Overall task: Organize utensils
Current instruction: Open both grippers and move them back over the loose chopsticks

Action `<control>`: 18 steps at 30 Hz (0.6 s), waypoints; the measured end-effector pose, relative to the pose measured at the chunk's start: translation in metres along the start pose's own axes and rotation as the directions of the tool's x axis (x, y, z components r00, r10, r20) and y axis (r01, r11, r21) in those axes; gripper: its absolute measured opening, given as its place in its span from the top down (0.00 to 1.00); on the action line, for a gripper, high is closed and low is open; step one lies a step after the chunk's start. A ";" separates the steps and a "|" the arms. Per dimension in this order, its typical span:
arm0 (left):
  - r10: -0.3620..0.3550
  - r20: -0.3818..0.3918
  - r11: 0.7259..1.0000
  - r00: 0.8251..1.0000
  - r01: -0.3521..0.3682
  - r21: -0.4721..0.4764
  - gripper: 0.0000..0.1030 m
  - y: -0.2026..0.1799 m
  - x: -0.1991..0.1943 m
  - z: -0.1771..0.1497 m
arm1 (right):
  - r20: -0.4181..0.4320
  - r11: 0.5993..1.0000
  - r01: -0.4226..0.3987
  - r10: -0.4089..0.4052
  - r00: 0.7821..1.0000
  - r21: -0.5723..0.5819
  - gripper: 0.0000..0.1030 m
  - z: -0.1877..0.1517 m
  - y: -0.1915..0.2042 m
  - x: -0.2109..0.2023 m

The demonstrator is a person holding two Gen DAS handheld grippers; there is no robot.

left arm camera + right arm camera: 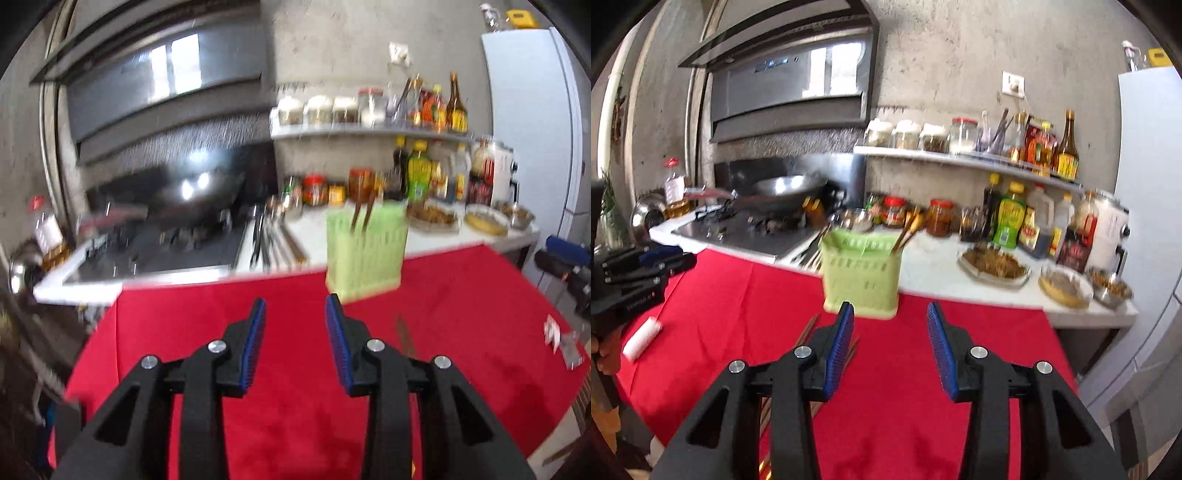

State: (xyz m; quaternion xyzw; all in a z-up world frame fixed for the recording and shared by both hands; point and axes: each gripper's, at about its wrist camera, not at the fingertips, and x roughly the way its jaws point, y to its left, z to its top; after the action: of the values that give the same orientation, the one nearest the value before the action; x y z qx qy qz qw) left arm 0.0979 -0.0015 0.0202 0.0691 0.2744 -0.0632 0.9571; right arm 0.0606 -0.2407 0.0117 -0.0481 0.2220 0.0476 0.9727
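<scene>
A pale green slotted utensil holder (pixel 364 258) (pixel 862 275) stands at the far edge of the red cloth, with a pair of brown chopsticks (pixel 360 218) (pixel 908 230) upright in it. More chopsticks (pixel 807 332) lie flat on the cloth, partly hidden under my right gripper's left finger. One loose chopstick (pixel 406 338) shows to the right of my left gripper. My left gripper (pixel 296 300) is open and empty, short of the holder. My right gripper (pixel 890 305) is also open, with only cloth between its blue pads. The left gripper (pixel 639 266) appears at the left edge of the right wrist view.
The red cloth (pixel 280 424) covers the table. Behind it runs a white counter (pixel 934 277) with a stove and wok (pixel 783 192), jars, sauce bottles and dishes of food (pixel 993 264). A white roll (pixel 642 338) and paper scraps (pixel 554 334) lie on the cloth.
</scene>
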 end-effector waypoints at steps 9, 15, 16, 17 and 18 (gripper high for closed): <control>-0.033 -0.186 0.997 0.982 0.020 -0.073 0.68 0.012 0.015 -0.099 | -0.171 0.996 -0.076 0.082 0.982 0.044 0.76 -0.087 0.038 0.014; -0.079 -0.208 0.994 0.975 0.060 -0.095 0.68 0.008 0.021 -0.120 | -0.278 0.987 -0.146 0.158 0.947 0.064 0.83 -0.120 0.067 0.036; -0.081 -0.207 0.994 0.975 0.064 -0.088 0.68 0.005 0.022 -0.122 | -0.296 0.984 -0.162 0.176 0.939 0.070 0.83 -0.124 0.073 0.041; -0.081 -0.210 0.994 0.974 0.064 -0.083 0.68 0.003 0.023 -0.122 | -0.305 0.984 -0.165 0.179 0.935 0.072 0.83 -0.126 0.076 0.044; -0.088 -0.214 0.994 0.973 0.072 -0.081 0.68 0.002 0.025 -0.122 | -0.309 0.982 -0.169 0.186 0.933 0.079 0.83 -0.128 0.078 0.048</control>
State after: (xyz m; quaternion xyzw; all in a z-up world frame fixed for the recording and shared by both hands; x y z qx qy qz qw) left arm 0.0558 0.0183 -0.0956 0.0294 0.3818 -0.0838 0.9200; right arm 0.0401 -0.1741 -0.1293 -0.0098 0.3792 0.1213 0.9173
